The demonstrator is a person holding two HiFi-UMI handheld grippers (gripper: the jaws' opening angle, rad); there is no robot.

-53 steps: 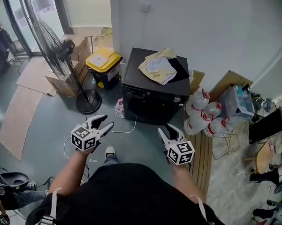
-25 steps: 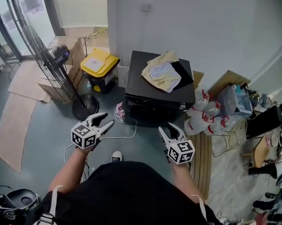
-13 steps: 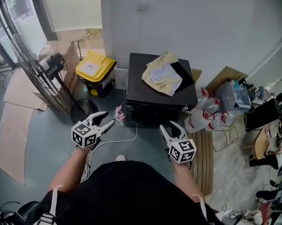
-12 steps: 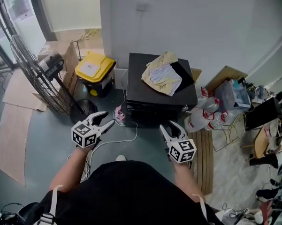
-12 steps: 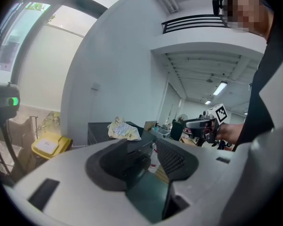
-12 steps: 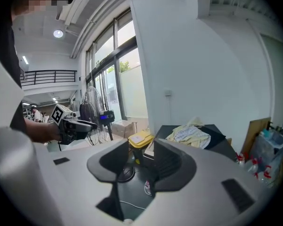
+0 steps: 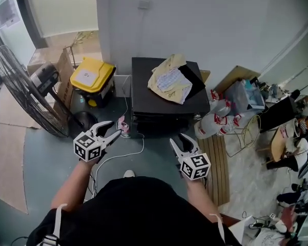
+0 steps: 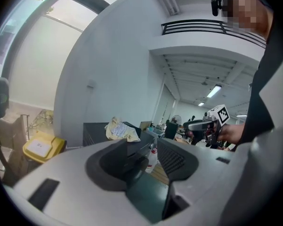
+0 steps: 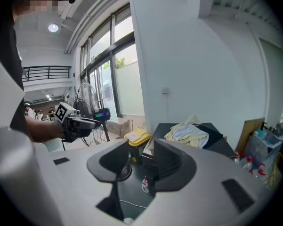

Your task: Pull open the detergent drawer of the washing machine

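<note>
The black washing machine [image 7: 166,99] stands against the white wall with a yellow cloth [image 7: 169,81] lying on its lid. Its dark front [image 7: 164,123] faces me, and I cannot make out the detergent drawer on it. My left gripper [image 7: 111,128] hangs open to the left of the front, over the floor, with nothing between its jaws. My right gripper [image 7: 178,139] is open and empty just short of the machine's front right. The left gripper view shows its jaws [image 8: 143,147] apart with the machine [image 8: 96,133] beyond; the right gripper [image 9: 142,152] likewise faces the machine [image 9: 216,138].
A yellow-lidded bin [image 7: 92,78] and a standing fan [image 7: 25,99] are left of the machine, with cardboard behind. A white cable [image 7: 125,150] runs over the floor. Plastic bottles [image 7: 215,122], a wire rack [image 7: 243,135] and a wooden board [image 7: 215,163] crowd the right.
The head view has shifted, so the machine now sits more to the left and the fan at the edge. Both grippers have stayed open and keep their places in front of me.
</note>
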